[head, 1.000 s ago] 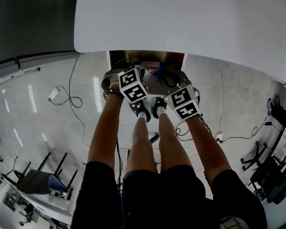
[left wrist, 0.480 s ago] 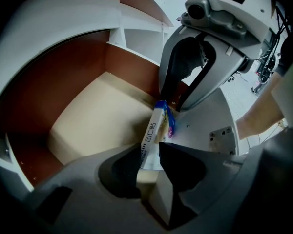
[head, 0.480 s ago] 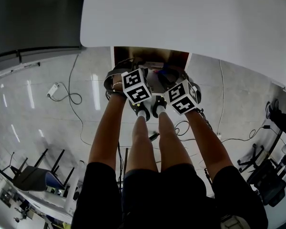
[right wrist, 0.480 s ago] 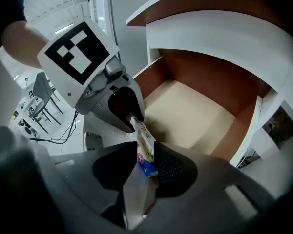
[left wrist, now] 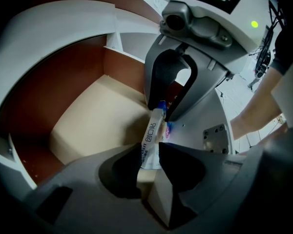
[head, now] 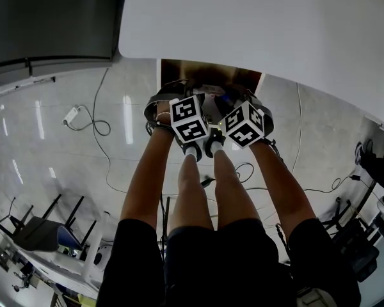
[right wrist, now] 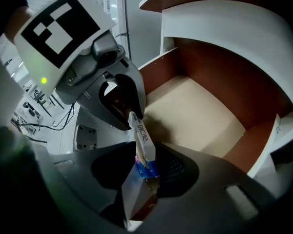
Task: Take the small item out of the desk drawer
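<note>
1. One small box (left wrist: 154, 135) bridges the left gripper (left wrist: 149, 162) and the right gripper (right wrist: 144, 167) above the open drawer (left wrist: 88, 126).
2. Left gripper's jaws are closing, apparently clamped on the box; right gripper's jaws are opening, with the box loose between them.

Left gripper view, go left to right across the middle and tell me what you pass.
Drawer wall → drawer floor → packet → right gripper, jaws opening with the packet's far end between them → person.
</note>
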{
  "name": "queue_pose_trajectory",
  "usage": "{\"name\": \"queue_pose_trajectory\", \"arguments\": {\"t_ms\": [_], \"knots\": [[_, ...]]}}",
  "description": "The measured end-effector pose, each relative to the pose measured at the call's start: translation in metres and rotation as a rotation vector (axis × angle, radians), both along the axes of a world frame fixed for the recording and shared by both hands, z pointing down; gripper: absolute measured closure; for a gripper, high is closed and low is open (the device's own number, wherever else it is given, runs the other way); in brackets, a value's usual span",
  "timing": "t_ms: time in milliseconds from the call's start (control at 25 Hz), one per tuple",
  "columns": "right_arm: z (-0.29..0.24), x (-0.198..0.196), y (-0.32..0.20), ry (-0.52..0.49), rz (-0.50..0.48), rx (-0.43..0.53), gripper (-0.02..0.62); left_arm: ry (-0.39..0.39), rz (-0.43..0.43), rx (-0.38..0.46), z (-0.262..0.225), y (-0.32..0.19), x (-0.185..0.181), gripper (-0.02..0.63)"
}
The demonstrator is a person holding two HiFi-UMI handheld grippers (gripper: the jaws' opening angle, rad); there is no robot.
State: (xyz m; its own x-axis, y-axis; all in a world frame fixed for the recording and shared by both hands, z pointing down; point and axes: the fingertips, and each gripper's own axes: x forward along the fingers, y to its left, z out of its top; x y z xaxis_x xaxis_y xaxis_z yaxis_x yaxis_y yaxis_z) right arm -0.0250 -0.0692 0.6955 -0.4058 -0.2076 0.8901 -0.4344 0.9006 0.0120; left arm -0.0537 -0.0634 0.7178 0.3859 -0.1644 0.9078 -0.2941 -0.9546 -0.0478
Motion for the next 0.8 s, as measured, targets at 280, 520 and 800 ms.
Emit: {"name": "queue_pose_trajectory", "arguments": {"t_ms": [280,520,800], "knots": [[0.01,-0.002,-0.002,0.064,-0.089,-0.014,0.442,0.011,0.006,0.002,-0.003,0.0,0.001,0.506],[0.016,-0.005,0.0,0.099,-0.146,-0.038,0.439,0.024,0.008,0.005,-0.006,0.002,0.0,0.508],[0.021,-0.009,-0.001,0.132,-0.206,-0.061,0.436,0.033,0.01,-0.001,-0.007,0.002,0.001,0.512]]}}
